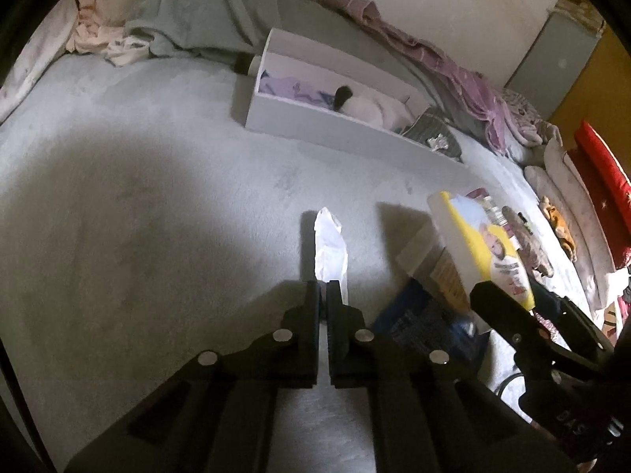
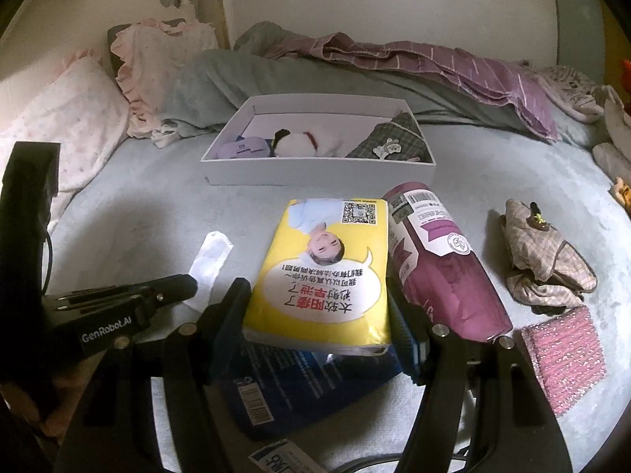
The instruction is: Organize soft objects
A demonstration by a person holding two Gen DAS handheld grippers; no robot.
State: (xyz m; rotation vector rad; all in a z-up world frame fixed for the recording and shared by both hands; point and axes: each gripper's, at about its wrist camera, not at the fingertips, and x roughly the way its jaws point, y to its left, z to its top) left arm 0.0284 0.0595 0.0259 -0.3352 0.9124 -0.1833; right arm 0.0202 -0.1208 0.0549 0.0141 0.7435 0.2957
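The bed [image 2: 138, 213], covered in a pale grey plush spread, fills both views. Along its far edge lies a rumpled grey-green blanket [image 2: 221, 79] with a purple striped cloth [image 2: 453, 67] draped over it, and pink frilled pillows [image 2: 75, 126] sit at the head end.

In the middle of the bed stands a white open box [image 2: 315, 175]. Inside it are a lilac item [image 2: 246, 146] at one end, a white plush toy with a black ear [image 2: 303, 142] in the middle, and a grey plaid cloth [image 2: 398, 138] at the other end.

Nearer the cameras lies a maroon cylindrical pack [image 2: 437, 260], just beside a yellow tissue pack [image 2: 327, 272]. The yellow pack rests partly on a dark blue packet [image 2: 299, 386]. Off to the side are a crumpled beige checked cloth [image 2: 544, 260] and, close to it, a pink glittery pad [image 2: 564, 358].

The right gripper [image 2: 321, 315] has its jaws spread wide on either side of the yellow tissue pack; the blue pads stand against the pack's near end, gripping it across its width.

The left gripper [image 1: 323, 295] has its jaws pressed together on the near end of a small white wrapper [image 1: 329, 248], which lies flat on the bed spread beyond the fingertips, well apart from the box and just beside the tissue pack.
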